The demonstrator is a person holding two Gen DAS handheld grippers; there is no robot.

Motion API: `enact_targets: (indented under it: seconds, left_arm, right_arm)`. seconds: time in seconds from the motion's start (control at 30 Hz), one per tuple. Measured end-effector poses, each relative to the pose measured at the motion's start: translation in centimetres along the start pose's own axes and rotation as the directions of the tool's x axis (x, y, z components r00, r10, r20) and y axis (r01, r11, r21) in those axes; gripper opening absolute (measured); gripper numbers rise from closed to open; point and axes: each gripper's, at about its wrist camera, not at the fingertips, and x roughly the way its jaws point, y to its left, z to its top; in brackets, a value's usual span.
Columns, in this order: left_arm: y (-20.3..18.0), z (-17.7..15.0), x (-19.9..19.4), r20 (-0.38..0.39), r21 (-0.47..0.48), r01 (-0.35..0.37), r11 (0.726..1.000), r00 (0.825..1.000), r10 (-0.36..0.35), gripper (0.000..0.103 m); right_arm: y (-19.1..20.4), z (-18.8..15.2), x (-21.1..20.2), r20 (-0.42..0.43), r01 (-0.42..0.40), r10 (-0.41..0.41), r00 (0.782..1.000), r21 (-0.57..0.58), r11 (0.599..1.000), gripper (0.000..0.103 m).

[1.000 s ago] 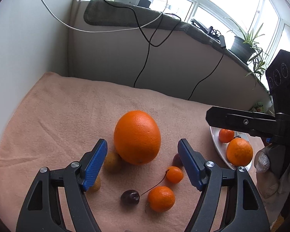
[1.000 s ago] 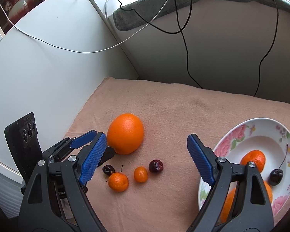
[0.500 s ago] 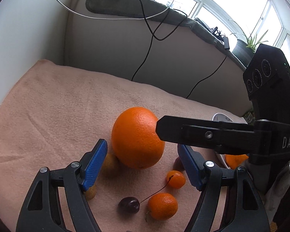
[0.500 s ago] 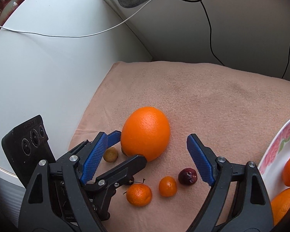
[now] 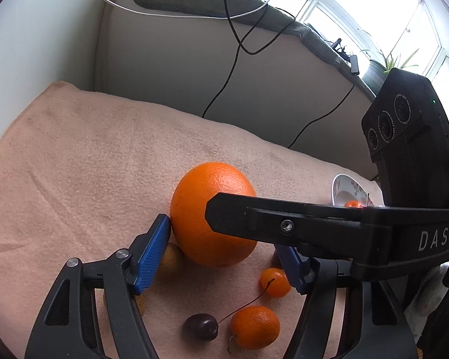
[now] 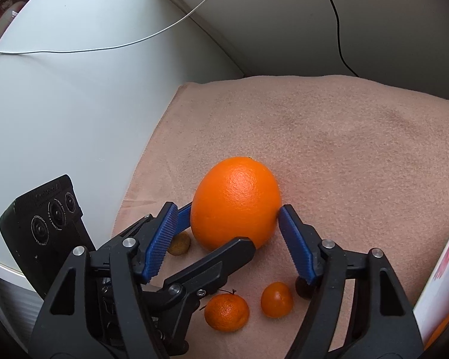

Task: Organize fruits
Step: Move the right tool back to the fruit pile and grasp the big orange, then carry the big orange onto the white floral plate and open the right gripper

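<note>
Big orange (image 6: pixel 235 202) sits mid-cloth (image 6: pixel 359 137), small fruit near it. Right gripper (image 6: pixel 224 224) and left gripper (image 5: pixel 221 251) both straddle it, jaws closing; only the right's right pad looks touching. Likely heavy, firm, round, waxy: grip across widest middle or it rolls out.

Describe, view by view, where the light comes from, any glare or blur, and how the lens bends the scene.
Left wrist view: daylight from the window, blown out white; straight wall edges curve, corners go dark. Right wrist view: softer light, a pale sheen on top of the large orange; the plate at the right edge is smeared and unsharp; the same barrel bend.
</note>
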Motion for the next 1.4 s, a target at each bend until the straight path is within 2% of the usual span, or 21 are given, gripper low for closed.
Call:
enact_targets:
  seconds: [0.13, 0.73, 1.0, 1.4]
  left_arm:
    - [0.3, -0.2, 0.0, -0.002, -0.01, -0.006, 1.0, 1.0, 0.006, 0.063]
    - [-0.9, -0.4, -0.7, 0.028, 0.025, -0.034, 0.999, 0.999, 0.033, 0.063]
    - [-2.8, -0.4, -1.9, 0.069, 0.063, -0.045, 0.997, 0.997, 0.04, 0.063]
    - [-6.7, -0.3, -1.7, 0.082, 0.106, -0.004, 0.994, 0.997, -0.005, 0.063]
  right_arm:
    - [-0.4, 0.1, 0.7, -0.009, -0.005, 0.005, 1.0, 0.017, 1.0, 0.068]
    - [0.5, -0.5, -0.7, 0.029, 0.01, -0.009, 1.0, -0.013, 1.0, 0.068]
    - [0.5, -0.8, -3.6, 0.06, -0.003, 0.004, 0.998, -0.02, 1.0, 0.068]
    - [-0.2, -1.7, -8.1, 0.11, 0.033, -0.031, 0.993, -0.014, 0.999, 0.067]
